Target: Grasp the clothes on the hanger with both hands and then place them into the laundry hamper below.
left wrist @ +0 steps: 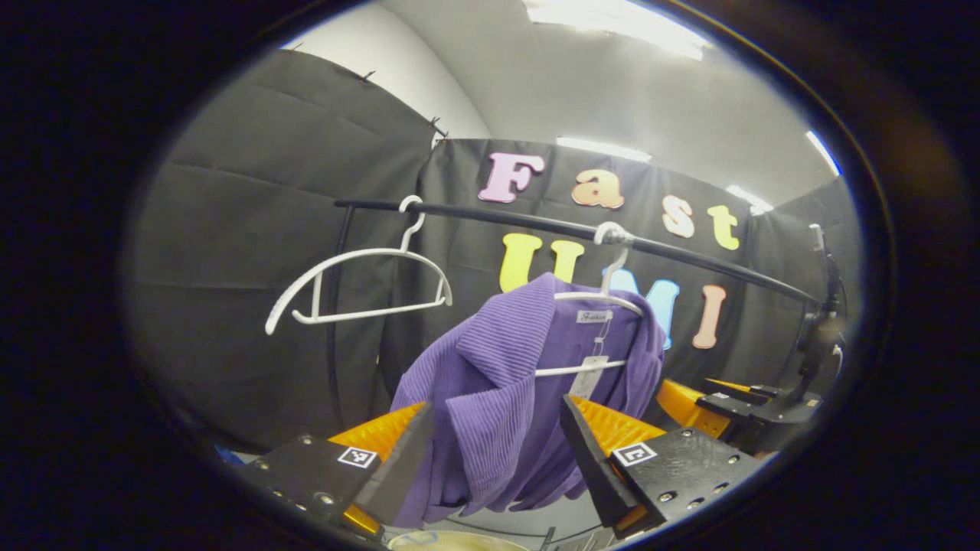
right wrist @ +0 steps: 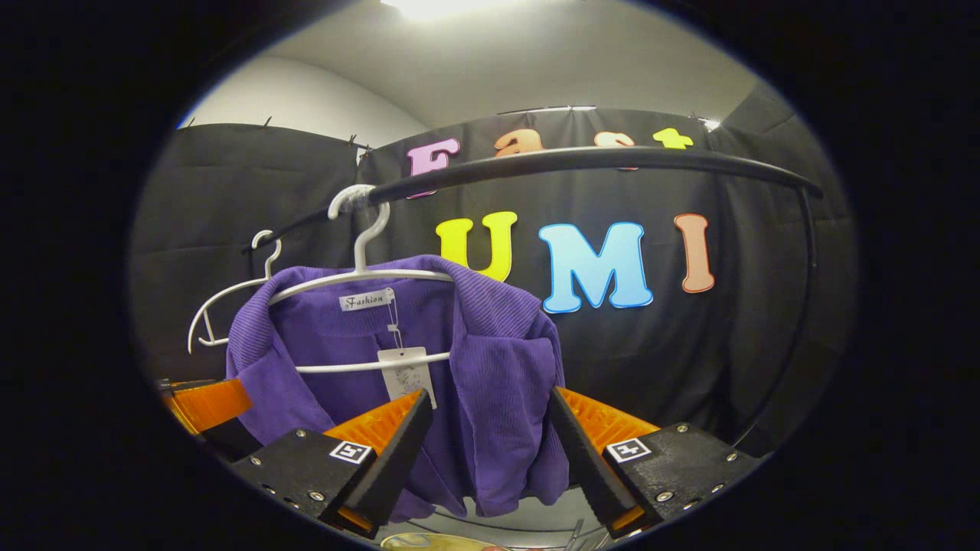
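Your left gripper and right gripper both stand spread wide, each straddling a front panel of the purple garment without pinching it. It hangs on a white hanger under the black rail. Expect soft, light, ribbed knit: clamp each panel below the shoulders.

Ceiling strip lights glare white at the top of both views. Fisheye distortion bends the rail; focus stays sharp throughout.
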`<state>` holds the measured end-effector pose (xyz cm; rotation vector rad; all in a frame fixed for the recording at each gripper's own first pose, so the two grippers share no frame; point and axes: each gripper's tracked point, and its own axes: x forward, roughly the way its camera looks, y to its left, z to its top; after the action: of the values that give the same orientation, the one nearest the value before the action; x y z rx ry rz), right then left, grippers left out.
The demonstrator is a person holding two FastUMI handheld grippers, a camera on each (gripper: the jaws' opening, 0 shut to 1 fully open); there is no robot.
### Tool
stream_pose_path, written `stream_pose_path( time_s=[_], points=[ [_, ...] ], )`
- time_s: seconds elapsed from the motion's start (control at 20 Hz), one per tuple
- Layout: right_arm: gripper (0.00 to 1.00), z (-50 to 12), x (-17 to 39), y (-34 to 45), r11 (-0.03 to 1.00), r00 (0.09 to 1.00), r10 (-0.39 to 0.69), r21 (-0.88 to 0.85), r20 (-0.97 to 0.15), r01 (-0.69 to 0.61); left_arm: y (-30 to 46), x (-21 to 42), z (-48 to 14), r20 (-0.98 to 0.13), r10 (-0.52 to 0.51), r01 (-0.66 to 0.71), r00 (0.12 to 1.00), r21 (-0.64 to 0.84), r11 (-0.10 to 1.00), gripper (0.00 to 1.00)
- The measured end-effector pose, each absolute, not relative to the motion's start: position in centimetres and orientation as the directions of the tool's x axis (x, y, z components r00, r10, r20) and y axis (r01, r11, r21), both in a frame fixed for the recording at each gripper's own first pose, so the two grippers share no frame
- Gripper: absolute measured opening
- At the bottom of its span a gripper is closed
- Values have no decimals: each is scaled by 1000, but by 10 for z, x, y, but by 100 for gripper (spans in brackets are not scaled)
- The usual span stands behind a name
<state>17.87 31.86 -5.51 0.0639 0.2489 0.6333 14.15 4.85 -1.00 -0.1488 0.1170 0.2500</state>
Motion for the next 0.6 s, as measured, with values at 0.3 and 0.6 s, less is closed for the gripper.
stream_pose_path(
  time_s=[0.3,0.6],
  points=[
    [95,-92,209,353,750,705,660,170,-261,-639,50,182,-42,-189,334,-362,923,-139,922,100],
    [95,-114,235,372,728,686,683,162,-251,-666,51,203,-52,-194,437,-456,878,-62,888,95]
  ],
)
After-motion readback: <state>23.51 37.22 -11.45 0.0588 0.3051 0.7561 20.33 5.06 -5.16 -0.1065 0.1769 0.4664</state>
